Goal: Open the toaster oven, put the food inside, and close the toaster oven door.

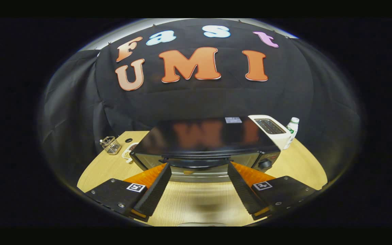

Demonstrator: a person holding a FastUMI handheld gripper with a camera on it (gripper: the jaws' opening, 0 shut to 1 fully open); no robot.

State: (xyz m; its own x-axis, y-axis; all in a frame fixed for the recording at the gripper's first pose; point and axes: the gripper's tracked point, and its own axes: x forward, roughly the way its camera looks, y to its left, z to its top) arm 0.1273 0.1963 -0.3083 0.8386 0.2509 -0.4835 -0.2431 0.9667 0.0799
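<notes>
A black toaster oven [202, 137] with a glossy top stands on the wooden table [189, 204], seen from above and in front. Its door looks closed, and the dark handle bar [196, 162] runs along the door's upper edge. A control knob [265, 164] sits at its right end. My gripper [198, 170] is open, its ribbed black fingers [155, 190] spread wide. Their tips reach up to the handle, one at each end of it. Nothing is held between them. The food is hidden from here.
A white pop-up toaster [271, 131] stands just behind the oven's right end, with a small white bottle [292, 131] beside it. To the oven's left are a small wire basket [111, 145] and a white object [128, 153]. Black cloth walls close the booth behind.
</notes>
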